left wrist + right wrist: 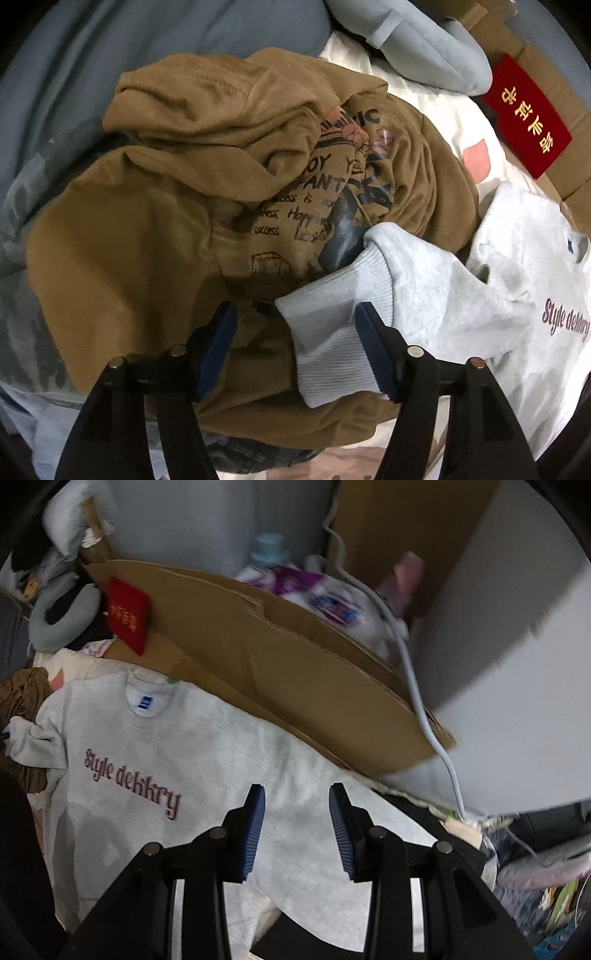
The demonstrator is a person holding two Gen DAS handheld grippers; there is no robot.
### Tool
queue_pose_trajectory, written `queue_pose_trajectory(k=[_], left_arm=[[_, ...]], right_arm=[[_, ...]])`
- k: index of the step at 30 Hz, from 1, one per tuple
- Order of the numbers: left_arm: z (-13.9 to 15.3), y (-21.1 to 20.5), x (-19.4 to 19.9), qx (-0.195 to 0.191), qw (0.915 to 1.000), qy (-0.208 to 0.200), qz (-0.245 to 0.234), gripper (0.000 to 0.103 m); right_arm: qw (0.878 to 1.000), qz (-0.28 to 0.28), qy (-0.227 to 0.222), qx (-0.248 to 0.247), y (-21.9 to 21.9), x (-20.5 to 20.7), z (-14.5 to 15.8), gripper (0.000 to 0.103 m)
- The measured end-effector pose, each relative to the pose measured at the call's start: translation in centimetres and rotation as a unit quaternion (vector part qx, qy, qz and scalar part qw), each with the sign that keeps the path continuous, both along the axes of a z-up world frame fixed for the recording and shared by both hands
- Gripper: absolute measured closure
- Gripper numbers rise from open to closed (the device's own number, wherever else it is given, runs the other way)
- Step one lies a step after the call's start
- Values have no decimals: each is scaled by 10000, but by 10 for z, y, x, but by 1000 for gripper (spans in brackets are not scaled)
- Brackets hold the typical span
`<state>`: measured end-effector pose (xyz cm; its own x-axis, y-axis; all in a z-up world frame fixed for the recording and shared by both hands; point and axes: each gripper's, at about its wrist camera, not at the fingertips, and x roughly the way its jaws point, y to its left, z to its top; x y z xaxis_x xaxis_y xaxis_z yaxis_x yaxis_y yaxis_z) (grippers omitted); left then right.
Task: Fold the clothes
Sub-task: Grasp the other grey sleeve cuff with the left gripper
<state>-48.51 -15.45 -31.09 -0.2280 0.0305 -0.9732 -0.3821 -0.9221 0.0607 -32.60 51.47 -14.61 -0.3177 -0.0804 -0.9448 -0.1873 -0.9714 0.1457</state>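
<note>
Left wrist view has your left gripper point(295, 317) spread wide with nothing pinched; the ribbed cuff point(332, 325) of the grey sweatshirt point(517, 280) lies between the blue pads, closer to the right one, and I can't tell if it's touching. Just ahead of the fingertips sits the brown printed shirt point(177, 206), bunched in a lumpy heap, so that one isn't folded as it lies. Over on the right wrist view, your right gripper point(297, 805) is also open and empty, hovering over the sweatshirt's point(207, 746) lower body. It's spread face up, lettering showing, collar away from the tongs, one sleeve crumpled off to the left. Flat but not folded, I'd say. Fabric looks like soft fleecy marl with stretchy rib knit; the brown one is thinner jersey. Stiff cardboard point(295, 664) sits beyond.
</note>
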Motion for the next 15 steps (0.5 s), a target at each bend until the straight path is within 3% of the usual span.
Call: queue_pose_trajectory(k=[4,5,6,8,11,15], left_arm=[[1,-1,1,297,9995,49,-23,36],[2,1,2,363,9993,63,-62,41],[3,2,3,404,9991,64,-110,55],[4,8,5,388,9990,38,-231,66],[10,10,7,376,9987,33,-351,95],[28,13,10,374,9981,74,-476,97]], right_arm=[[9996,251,135,-48,-19,-18,16,69],[9993,314,169,-60,-23,-23,19,69],[9991,370,194,-77,-29,-27,22,69],[9986,465,225,-125,-42,-33,25,69],[9976,607,270,-195,-61,-42,30,69],[9969,637,251,-382,-76,-53,32,69]])
